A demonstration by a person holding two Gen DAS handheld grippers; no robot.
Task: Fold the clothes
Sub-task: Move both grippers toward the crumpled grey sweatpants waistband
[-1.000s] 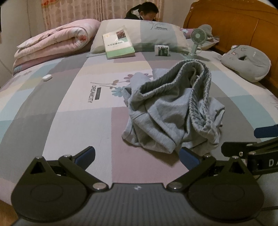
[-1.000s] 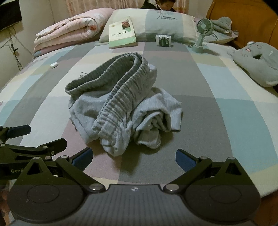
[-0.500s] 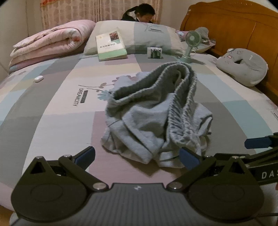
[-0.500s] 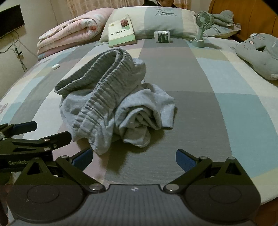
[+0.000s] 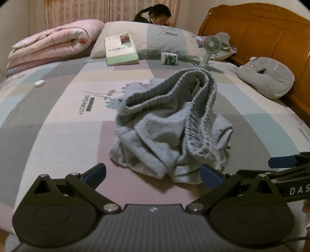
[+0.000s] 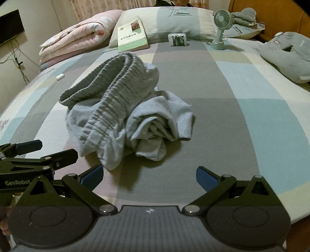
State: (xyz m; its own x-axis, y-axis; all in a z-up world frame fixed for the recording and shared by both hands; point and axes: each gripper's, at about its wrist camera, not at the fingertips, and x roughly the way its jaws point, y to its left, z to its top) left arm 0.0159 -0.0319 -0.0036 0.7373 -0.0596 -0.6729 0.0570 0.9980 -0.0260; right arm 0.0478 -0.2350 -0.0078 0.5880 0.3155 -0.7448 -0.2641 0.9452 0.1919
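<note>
A crumpled pair of grey sweatpants (image 5: 170, 131) lay heaped near the middle of the bed (image 5: 58, 139), on its patchwork sheet of grey, mauve and pale blue squares, the ribbed elastic waistband (image 6: 108, 91) arched up over the rest of the cloth. The left claw (image 5: 153, 173) hovered just short of the heap's near edge, its blue-padded fingers (image 5: 96, 172) spread wide and holding nothing. The right claw (image 6: 149, 175) sat beside it, equally released, fingers apart and empty, the nearest fold of the pants just ahead of its left finger. Each claw showed at the edge of the other's view, close alongside. Toward the head of the bed a green-and-white book (image 5: 121, 48) leaned on a pillow (image 5: 170, 40), with a small box (image 5: 169, 58) and a green handheld fan (image 5: 211, 48) standing near it. A rolled pink quilt (image 5: 52, 46) lay at the far left, and a grey plush cushion (image 5: 267, 77) lay at the right by the wooden headboard (image 5: 261, 33). A person (image 5: 155, 16) was partly visible behind the pillow.
</note>
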